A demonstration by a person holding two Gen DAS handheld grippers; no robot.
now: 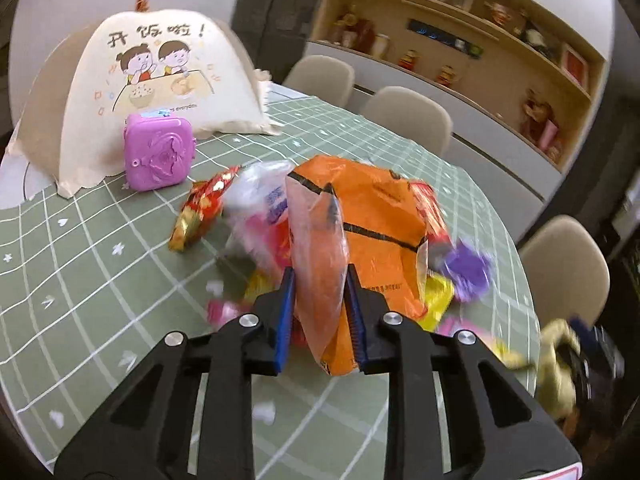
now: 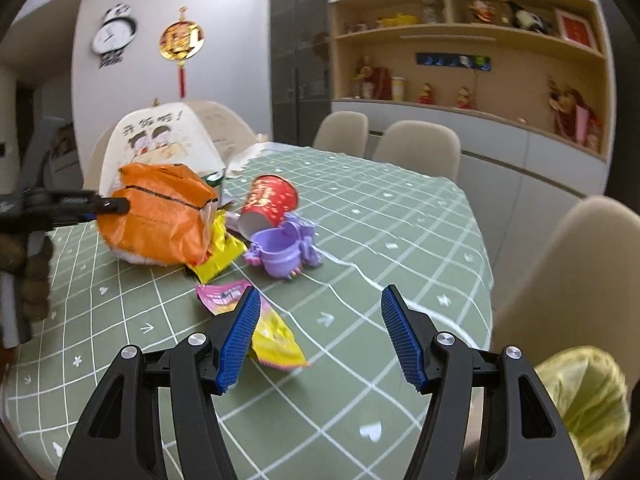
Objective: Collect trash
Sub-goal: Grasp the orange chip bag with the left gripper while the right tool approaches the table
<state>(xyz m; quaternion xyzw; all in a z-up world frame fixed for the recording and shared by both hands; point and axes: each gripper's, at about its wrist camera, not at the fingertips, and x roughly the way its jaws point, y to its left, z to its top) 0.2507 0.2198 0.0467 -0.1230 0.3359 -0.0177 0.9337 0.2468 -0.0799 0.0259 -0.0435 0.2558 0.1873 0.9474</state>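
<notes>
My left gripper (image 1: pixel 320 284) is shut on the crumpled edge of an orange plastic bag (image 1: pixel 376 220), held just above the green checked tablecloth (image 1: pixel 80 264). The same bag (image 2: pixel 160 216) shows at the left of the right wrist view, with the left gripper's fingers (image 2: pixel 108 204) on it. My right gripper (image 2: pixel 320 312) is open and empty, low over the table. Beside its left finger lie a yellow-pink wrapper (image 2: pixel 276 340) and a pink wrapper (image 2: pixel 222 296). A yellow wrapper (image 2: pixel 218 252), a tipped red paper cup (image 2: pixel 270 204) and a red-gold wrapper (image 1: pixel 200 212) lie around the bag.
A purple toy (image 2: pixel 286 246) lies by the cup. A pink square case (image 1: pixel 160 152) stands before a cream food cover (image 1: pixel 156 76). Beige chairs (image 2: pixel 420 148) line the far side and right edge. A bin with a yellow-green liner (image 2: pixel 584 404) sits at the lower right.
</notes>
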